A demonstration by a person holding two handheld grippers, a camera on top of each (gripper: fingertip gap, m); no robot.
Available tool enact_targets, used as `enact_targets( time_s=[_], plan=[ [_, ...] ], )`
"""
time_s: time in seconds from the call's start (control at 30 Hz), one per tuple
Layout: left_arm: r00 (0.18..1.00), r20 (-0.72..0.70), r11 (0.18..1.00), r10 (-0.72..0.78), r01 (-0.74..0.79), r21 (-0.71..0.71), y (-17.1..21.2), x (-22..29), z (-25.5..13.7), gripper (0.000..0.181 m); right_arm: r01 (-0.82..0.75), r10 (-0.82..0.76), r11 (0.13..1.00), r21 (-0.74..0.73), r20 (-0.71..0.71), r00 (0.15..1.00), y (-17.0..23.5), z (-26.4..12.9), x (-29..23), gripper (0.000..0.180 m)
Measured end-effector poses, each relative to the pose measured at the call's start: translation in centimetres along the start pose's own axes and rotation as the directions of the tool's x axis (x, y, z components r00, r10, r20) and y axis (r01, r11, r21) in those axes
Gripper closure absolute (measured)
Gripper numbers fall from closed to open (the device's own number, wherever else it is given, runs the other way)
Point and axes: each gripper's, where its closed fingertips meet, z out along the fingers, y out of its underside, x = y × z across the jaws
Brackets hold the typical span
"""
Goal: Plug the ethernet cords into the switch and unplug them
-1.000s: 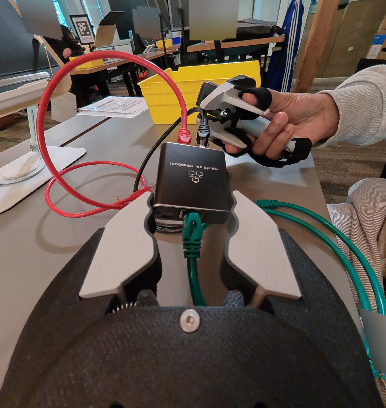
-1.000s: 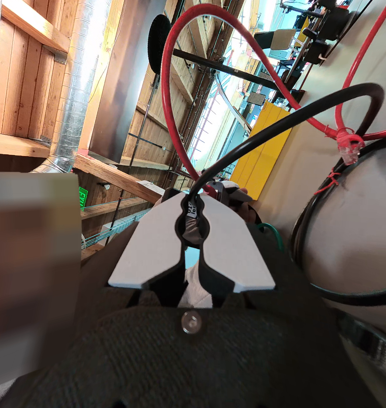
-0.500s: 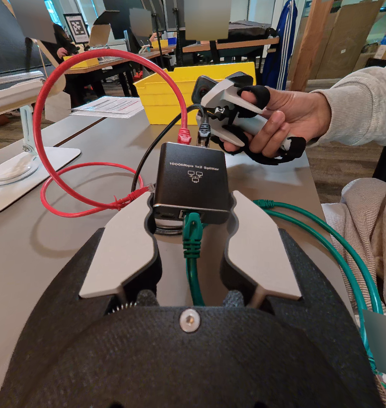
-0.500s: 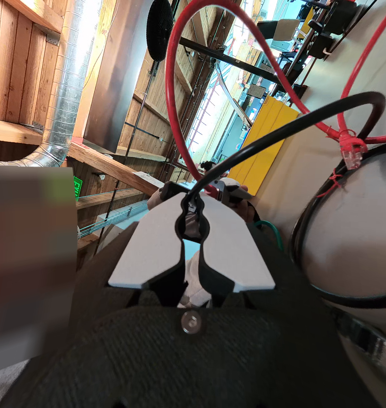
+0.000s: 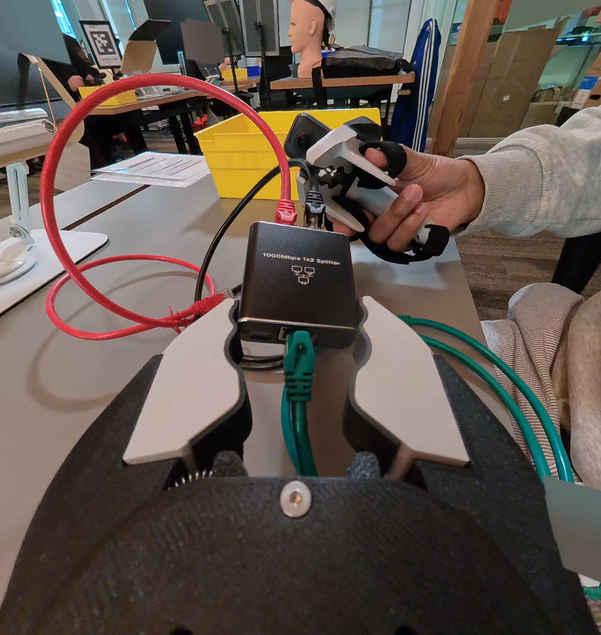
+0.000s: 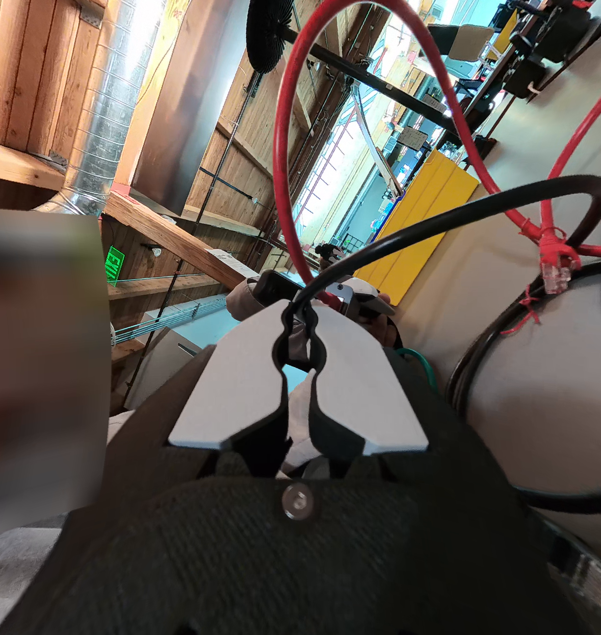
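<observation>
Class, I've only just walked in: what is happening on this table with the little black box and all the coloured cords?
A person works two grippers. The left hand-held gripper clamps the black switch by its sides on the grey table. The right hand-held gripper is shut on the black cord at its plug, right at a far-side port; whether it is seated cannot be told. The red cord sits plugged in beside it, and the green cord in the near side.

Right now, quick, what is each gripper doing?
Left gripper: closed on the black switch, steadying it.
Right gripper: closed on the black cord at its plug.
</observation>
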Motion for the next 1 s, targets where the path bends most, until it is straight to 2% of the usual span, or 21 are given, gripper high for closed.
enact_targets(
  time_s=[1.0],
  plan=[
    [0.999,-0.029,0.999,-0.044,0.044,0.017,-0.2,0.2,-0.1,0.117,0.129,-0.127,0.991,-0.028,0.044,0.991,0.3,0.2,-1.4,0.173]
  ],
)
